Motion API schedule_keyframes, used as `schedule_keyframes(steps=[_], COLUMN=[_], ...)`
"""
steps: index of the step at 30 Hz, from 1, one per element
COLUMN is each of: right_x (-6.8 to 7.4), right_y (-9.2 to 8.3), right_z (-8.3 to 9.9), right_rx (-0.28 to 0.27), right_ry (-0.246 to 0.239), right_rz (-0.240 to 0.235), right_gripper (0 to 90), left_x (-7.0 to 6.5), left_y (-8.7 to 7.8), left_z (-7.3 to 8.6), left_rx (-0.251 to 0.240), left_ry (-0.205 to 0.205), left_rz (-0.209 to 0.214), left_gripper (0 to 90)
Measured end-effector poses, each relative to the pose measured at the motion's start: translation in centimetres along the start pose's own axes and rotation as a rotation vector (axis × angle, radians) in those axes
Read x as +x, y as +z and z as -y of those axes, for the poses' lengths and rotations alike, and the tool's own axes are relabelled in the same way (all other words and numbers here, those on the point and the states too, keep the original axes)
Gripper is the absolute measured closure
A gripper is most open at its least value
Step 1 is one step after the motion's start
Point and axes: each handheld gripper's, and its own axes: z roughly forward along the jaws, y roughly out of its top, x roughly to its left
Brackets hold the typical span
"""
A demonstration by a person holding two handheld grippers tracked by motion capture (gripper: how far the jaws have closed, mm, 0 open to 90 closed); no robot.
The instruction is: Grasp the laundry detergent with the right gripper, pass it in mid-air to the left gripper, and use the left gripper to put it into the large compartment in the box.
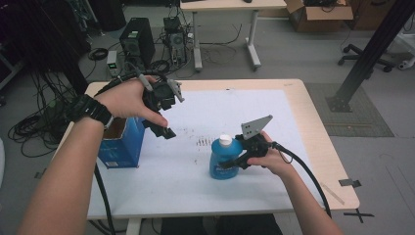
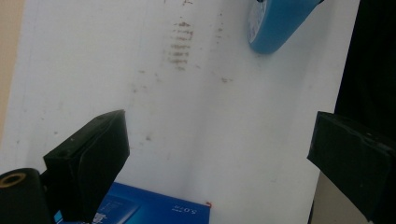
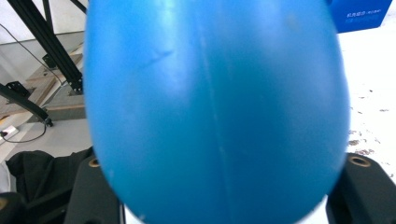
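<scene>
We hold the right gripper (image 1: 229,164) level against a blue bottle (image 1: 223,159) with a white cap (image 1: 225,140); the bottle stands upright on the white mat (image 1: 235,112), right of middle and toward our edge. In the right gripper view the bottle (image 3: 215,112) bulges between the two black jaws, one at each lower corner, and both sit tight against its sides, so we read this claw as clamped on the bottle. In the high view the gripper comes at the bottle from its right, low on the body, with the grey plate (image 1: 256,127) sticking up above our hand and the cable (image 1: 303,171) trailing off toward the table's near right edge. The left gripper (image 1: 164,122) hangs in the air above the mat's left part, well apart from the bottle, and points down and to the right. In the left gripper view its jaws stand wide with nothing between them, just bare mat (image 2: 224,140) with brown smudges (image 2: 180,44); the bottle's base (image 2: 275,28) pokes in at the top. A blue box (image 1: 122,144) stands at the table's left edge, just under our left hand (image 1: 128,100); its top (image 2: 154,210) shows at the bottom of the left gripper view. We wear a black watch (image 1: 90,110) on the left wrist.
</scene>
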Motion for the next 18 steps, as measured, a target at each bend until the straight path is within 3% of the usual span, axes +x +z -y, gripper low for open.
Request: schedule_keyframes(steps=[10,18], right_x=[0.1,-0.1], right_y=[-0.2,-1.1], right_z=[-0.1,-2.0], right_rx=[-0.017,0.005], right_ry=[-0.012,-0.008], right_rz=[0.025,0.058], right_gripper=[41.1,42.1], left_x=[-0.1,-0.3], left_y=[-0.3,-1.3], left_z=[-0.2,-0.6], left_rx=[-0.004,-0.024], left_ry=[0.007,0.016], left_rz=[0.000,-0.008], left_gripper=[5.8,5.8])
